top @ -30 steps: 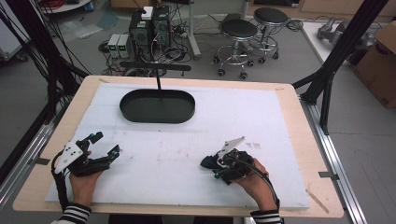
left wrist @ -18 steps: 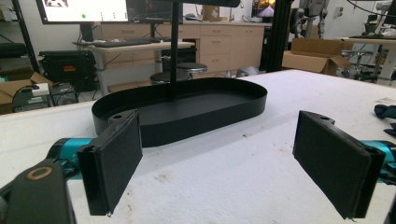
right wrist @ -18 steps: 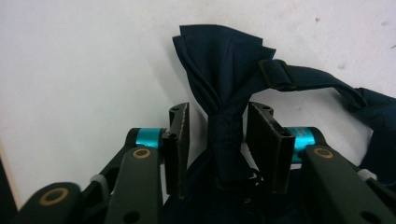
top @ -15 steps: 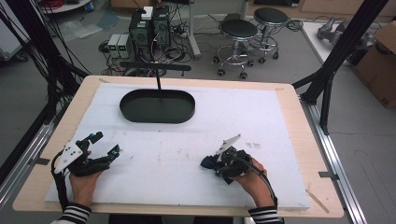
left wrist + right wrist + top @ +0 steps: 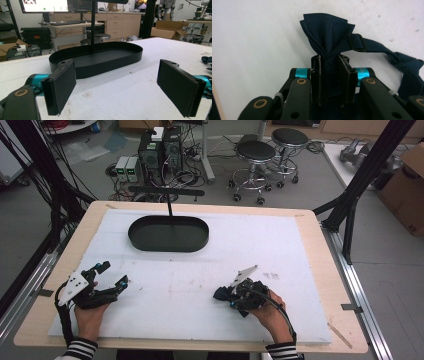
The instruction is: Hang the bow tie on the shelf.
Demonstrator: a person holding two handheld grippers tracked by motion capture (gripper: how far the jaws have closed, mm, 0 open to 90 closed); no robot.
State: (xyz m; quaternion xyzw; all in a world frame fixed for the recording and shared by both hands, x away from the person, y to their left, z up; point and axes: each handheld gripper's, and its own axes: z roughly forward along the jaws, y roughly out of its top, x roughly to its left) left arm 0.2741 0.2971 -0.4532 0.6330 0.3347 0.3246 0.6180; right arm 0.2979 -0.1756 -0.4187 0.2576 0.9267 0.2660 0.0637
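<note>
1. The right gripper (image 5: 329, 75) has just been closing its jaws, and they now pinch the middle of a dark navy bow tie (image 5: 329, 32), whose cloth fans out in pleats above the pads.
2. A second ago, in the high view, the jaws stood further apart around the same dark bundle; now they are tight on it, so the grasp looks made.
3. The bow tie (image 5: 222, 293) lies on the white counter (image 5: 200, 320) at the right front, in front of the person's right hand (image 5: 267, 312), its strap (image 5: 402, 62) trailing off to one side on the surface.
4. The left gripper (image 5: 107, 277) rests at the left front of the counter with its jaws wide apart and nothing between them.
5. Its own view looks across bare white surface to the black oval tray (image 5: 120, 53), which sits well apart at the far side, empty.
6. By my reading, the pick-up is the step now ready: with the cloth clamped, a lift and a carry toward the tray could follow, minding the loose strap.
</note>
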